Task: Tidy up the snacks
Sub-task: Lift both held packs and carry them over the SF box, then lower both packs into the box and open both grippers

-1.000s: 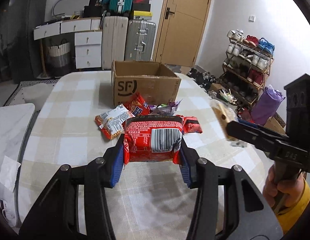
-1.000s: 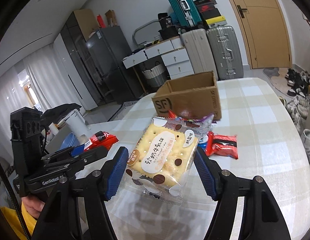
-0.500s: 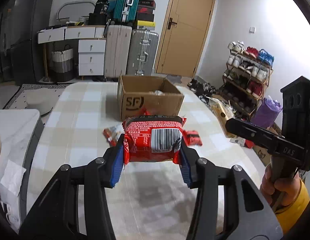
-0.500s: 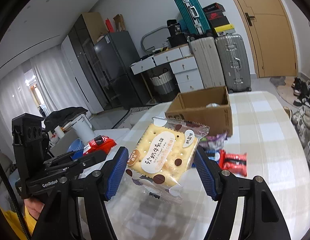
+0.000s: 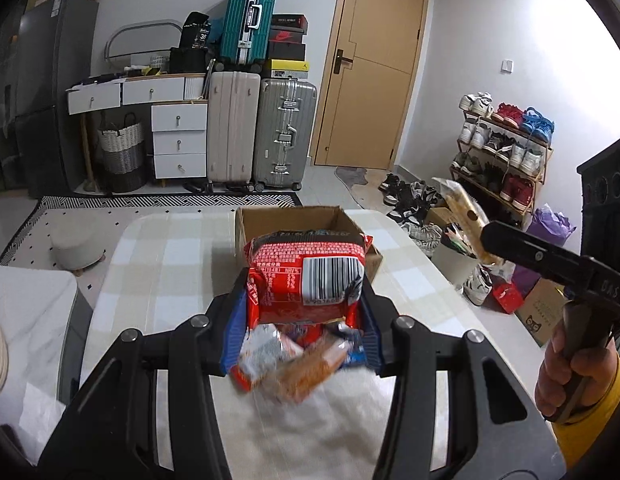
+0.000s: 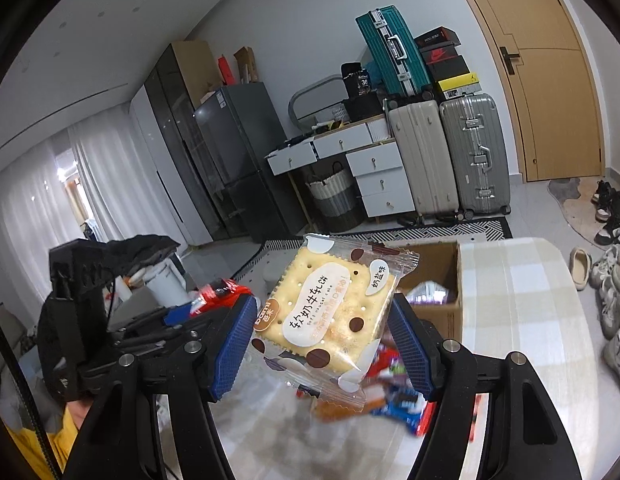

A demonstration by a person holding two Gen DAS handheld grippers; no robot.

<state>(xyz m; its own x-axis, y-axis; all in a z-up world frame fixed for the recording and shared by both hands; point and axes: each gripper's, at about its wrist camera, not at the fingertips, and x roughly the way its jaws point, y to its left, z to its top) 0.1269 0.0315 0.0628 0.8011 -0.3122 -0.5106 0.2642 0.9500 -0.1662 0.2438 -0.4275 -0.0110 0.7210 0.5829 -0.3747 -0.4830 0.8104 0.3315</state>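
My left gripper (image 5: 303,328) is shut on a red snack packet (image 5: 307,276) with a barcode, held above the table in front of the open cardboard box (image 5: 269,218). My right gripper (image 6: 324,340) is shut on a clear-wrapped cracker packet (image 6: 330,308), also raised, with the box (image 6: 438,276) behind it. Loose snack packets (image 5: 293,360) lie blurred on the table below; they show in the right wrist view too (image 6: 394,388). The right gripper shows at the right of the left wrist view (image 5: 470,224), the left gripper at the left of the right wrist view (image 6: 213,300).
The table (image 5: 165,264) has a pale checked cloth. Suitcases (image 5: 261,132) and white drawers (image 5: 177,140) stand against the far wall. A shoe rack (image 5: 506,148) is on the right. A white side table (image 5: 25,320) is on the left.
Both grippers have risen and moved forward towards the box with their packets. The loose snacks now lie below the grippers, and the box is closer.
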